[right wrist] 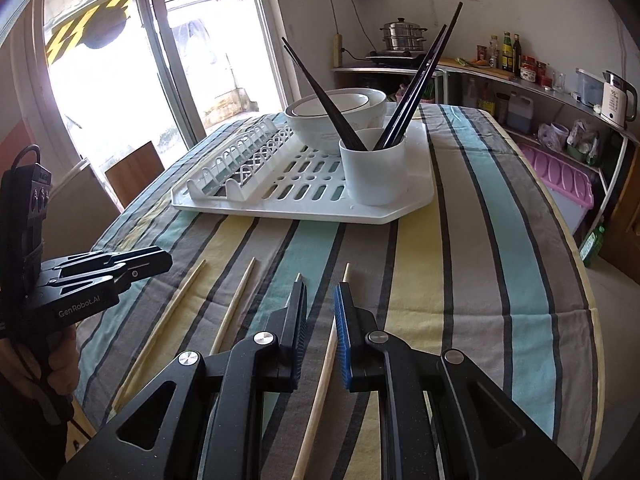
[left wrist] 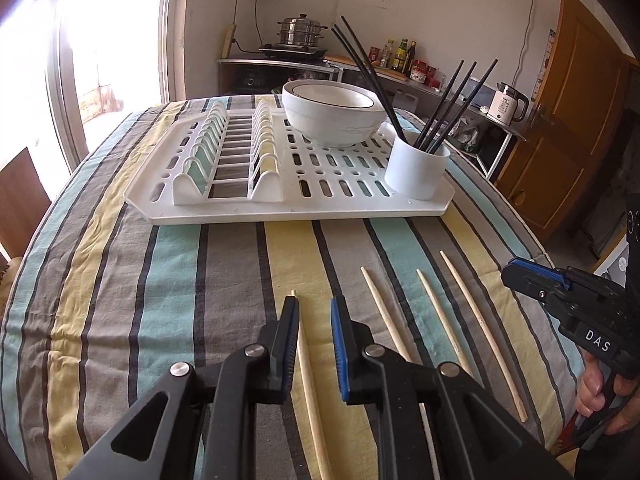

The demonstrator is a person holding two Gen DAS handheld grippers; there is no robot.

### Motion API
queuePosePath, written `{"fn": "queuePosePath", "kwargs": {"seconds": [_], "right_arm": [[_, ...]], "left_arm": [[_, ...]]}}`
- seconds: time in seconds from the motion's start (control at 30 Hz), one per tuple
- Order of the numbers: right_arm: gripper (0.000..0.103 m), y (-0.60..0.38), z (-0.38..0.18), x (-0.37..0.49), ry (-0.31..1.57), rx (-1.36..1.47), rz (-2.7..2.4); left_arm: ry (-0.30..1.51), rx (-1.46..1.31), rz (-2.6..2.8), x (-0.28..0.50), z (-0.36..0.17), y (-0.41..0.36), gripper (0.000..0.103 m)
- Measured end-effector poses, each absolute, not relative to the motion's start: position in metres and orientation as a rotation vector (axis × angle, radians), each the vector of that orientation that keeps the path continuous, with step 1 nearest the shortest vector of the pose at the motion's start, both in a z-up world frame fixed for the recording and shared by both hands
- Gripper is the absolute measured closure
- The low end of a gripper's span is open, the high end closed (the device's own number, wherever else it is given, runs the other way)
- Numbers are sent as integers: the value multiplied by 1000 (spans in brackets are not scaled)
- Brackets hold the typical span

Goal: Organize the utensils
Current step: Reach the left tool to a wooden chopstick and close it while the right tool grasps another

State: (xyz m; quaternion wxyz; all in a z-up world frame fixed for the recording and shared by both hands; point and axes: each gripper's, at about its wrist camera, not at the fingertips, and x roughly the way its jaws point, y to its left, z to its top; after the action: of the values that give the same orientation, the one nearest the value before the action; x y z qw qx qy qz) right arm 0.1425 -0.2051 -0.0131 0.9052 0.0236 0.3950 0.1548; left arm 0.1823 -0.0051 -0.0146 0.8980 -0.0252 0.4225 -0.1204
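Note:
Several pale wooden chopsticks lie side by side on the striped cloth. My left gripper (left wrist: 314, 304) hovers low over the leftmost chopstick (left wrist: 306, 368), which runs through the gap between its jaws, close to the left pad; no pad presses on it. My right gripper (right wrist: 321, 286) stands open over the rightmost chopstick (right wrist: 326, 360), which lies in its gap untouched. Two more wooden chopsticks (left wrist: 386, 316) (left wrist: 444, 320) lie between them. A white cup (left wrist: 416, 168) holding black chopsticks (left wrist: 452, 100) stands on the white drying rack (left wrist: 280, 208). Each gripper shows in the other's view: the right gripper (left wrist: 510, 278) and the left gripper (right wrist: 166, 260).
Stacked white bowls (left wrist: 332, 116) sit at the back of the rack, with plate slots (left wrist: 228, 148) on its left. The table edge (right wrist: 588, 280) drops off to the right. A kitchen counter with bottles and a kettle (right wrist: 618, 100) runs behind, and a wooden chair (right wrist: 132, 172) stands by the glass door.

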Motion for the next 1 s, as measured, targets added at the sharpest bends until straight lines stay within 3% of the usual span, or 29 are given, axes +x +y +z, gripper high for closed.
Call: {"fn": "queuePosePath", "kwargs": {"seconds": [0.43,1.0], "right_arm": [[89,-194,-45,180,930,-34,291],[89,-173,-35,176,907,-32,354]], "left_arm": [[965,-29,-197,201,-39,0,87],[970,-34,-190,206,-44,-1,87]]}}
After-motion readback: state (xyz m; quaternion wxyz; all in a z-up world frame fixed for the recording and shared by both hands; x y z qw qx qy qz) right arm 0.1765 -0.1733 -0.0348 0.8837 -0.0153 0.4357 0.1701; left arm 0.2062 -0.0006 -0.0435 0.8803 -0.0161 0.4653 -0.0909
